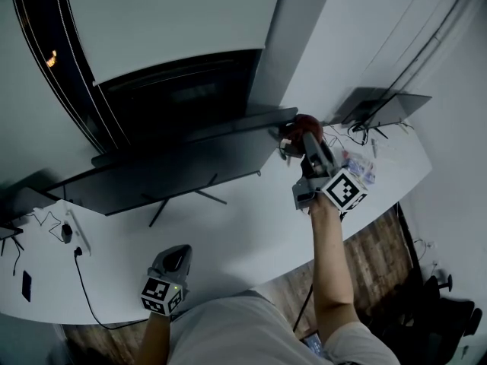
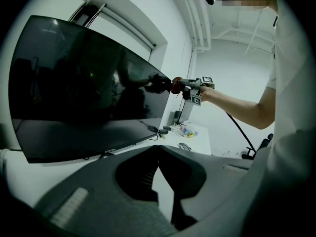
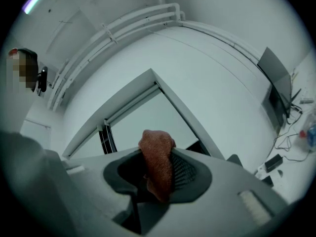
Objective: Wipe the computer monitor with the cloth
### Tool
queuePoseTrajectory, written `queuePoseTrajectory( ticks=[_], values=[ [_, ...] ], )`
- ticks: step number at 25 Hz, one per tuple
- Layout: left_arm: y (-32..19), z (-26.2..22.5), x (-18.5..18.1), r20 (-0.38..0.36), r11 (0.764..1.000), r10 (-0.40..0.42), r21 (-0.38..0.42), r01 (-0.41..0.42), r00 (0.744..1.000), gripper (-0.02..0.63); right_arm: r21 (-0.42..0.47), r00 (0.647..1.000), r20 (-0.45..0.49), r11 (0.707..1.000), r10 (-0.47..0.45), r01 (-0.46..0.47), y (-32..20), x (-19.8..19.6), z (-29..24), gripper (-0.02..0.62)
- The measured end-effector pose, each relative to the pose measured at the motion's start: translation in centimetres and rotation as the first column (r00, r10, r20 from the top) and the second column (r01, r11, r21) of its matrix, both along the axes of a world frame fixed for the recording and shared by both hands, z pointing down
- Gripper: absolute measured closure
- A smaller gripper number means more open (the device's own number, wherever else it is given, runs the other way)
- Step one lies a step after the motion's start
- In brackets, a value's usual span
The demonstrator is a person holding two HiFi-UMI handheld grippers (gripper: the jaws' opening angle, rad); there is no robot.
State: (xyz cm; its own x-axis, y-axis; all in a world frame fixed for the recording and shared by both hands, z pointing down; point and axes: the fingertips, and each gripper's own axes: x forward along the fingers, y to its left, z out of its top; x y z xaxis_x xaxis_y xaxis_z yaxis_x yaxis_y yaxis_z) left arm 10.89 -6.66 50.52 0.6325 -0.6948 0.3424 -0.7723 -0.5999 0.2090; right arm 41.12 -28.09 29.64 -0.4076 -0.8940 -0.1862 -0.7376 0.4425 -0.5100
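A wide dark computer monitor (image 1: pixel 175 158) stands on the white desk (image 1: pixel 251 234); its black screen (image 2: pixel 84 83) fills the left of the left gripper view. My right gripper (image 1: pixel 298 133) is raised at the monitor's upper right corner, shut on a red-brown cloth (image 1: pixel 302 120). In the right gripper view the cloth (image 3: pixel 157 164) is bunched between the jaws. From the left gripper view, the cloth (image 2: pixel 174 85) touches the screen's right edge, with the right gripper (image 2: pixel 181 84) behind it. My left gripper (image 1: pixel 179 254) hovers low over the desk's front, shut and holding nothing; its jaw tips meet (image 2: pixel 158 149).
A dark laptop-like screen (image 1: pixel 380 105) with cables stands at the desk's far right. Small colourful items (image 1: pixel 359 167) lie near the right gripper. A plug with a cable (image 1: pixel 67 233) and a phone (image 1: pixel 27 284) lie at the left. A chair base (image 1: pixel 449 303) stands on the wooden floor.
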Motion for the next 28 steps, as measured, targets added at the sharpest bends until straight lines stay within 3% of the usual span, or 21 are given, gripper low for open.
queuePoseTrajectory(
  ticks=[10, 18, 28],
  values=[
    [0.3, -0.5, -1.4, -0.010, 1.000, 0.021, 0.015, -0.021, 1.000, 0.597, 0.087, 1.000, -0.012, 0.996, 0.025, -0.024, 1.1, -1.3, -4.4, 0.468],
    [1.0, -0.7, -3.5, -0.020, 1.000, 0.011, 0.021, -0.011, 1.000, 0.597, 0.033, 1.000, -0.016, 0.999, 0.012, -0.011, 1.1, -4.1, -3.1, 0.468],
    [2.3, -0.5, -7.3, -0.023, 1.000, -0.014, 0.023, 0.015, 1.000, 0.597, 0.025, 0.997, 0.047, 0.998, -0.056, 0.055, 2.1, -10.1, -2.5, 0.469]
  ],
)
